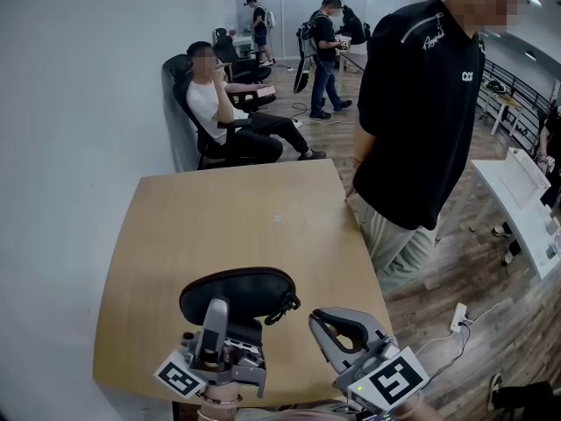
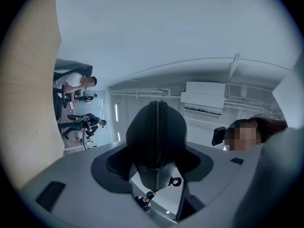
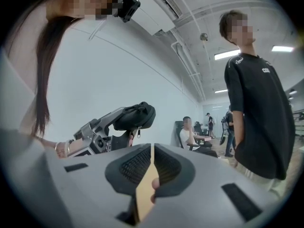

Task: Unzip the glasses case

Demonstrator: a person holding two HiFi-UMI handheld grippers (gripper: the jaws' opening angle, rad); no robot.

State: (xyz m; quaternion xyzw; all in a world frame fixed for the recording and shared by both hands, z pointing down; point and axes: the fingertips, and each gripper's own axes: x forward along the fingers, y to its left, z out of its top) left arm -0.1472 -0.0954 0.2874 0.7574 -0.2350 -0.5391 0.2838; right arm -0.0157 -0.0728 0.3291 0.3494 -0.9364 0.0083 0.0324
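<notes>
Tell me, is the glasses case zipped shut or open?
Zipped shut: in the left gripper view, zipper teeth run meshed along the visible edge of the glasses case.

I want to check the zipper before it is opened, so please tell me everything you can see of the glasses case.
The glasses case is a black oval pouch with a matte, fabric-like surface. Its zipper runs along the edge seam and looks fully closed; a small pull hangs at one end. The left gripper is shut on it and holds it roughly level in the air above the wooden table. Nothing else touches it.
</notes>
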